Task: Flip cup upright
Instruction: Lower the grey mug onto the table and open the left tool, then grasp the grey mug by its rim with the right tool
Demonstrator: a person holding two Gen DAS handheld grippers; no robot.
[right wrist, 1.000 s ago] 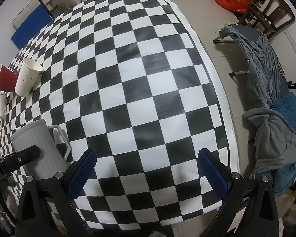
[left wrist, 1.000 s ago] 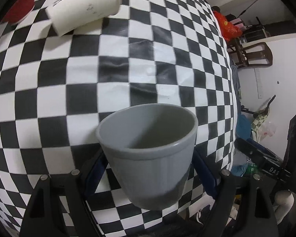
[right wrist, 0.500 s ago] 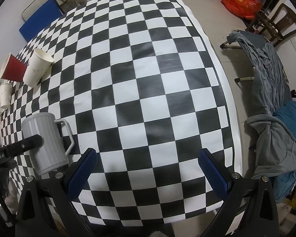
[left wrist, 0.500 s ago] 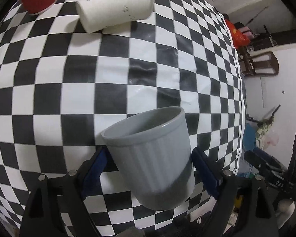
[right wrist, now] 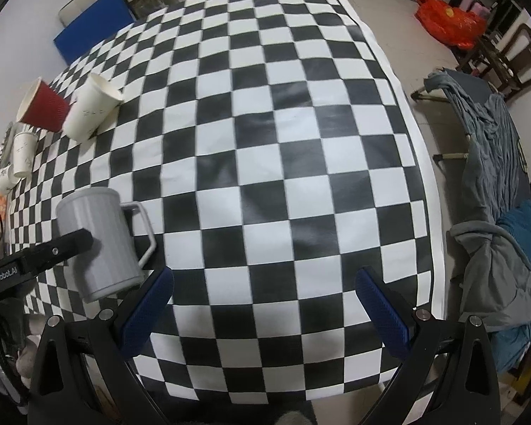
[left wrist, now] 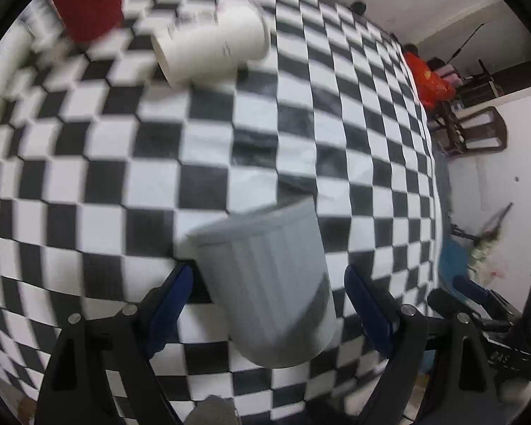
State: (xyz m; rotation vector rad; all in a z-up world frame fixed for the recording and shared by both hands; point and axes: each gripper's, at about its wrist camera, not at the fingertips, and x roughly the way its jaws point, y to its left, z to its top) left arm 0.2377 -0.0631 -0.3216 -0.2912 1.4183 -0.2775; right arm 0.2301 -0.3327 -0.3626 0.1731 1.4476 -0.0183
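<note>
Reading "enRobot.AI" on left gripper, beside grey cup.

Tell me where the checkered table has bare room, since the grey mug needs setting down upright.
The widest bare stretch of the checkered table runs from the grey mug to the far and right-hand edges. The left edge is crowded: red cup, white paper cup, smaller cups.

The ribbed grey plastic mug is viewed close up along the left fingers; from the right, higher, the black-and-white checkered tablecloth is overlooked. Both are shared.
</note>
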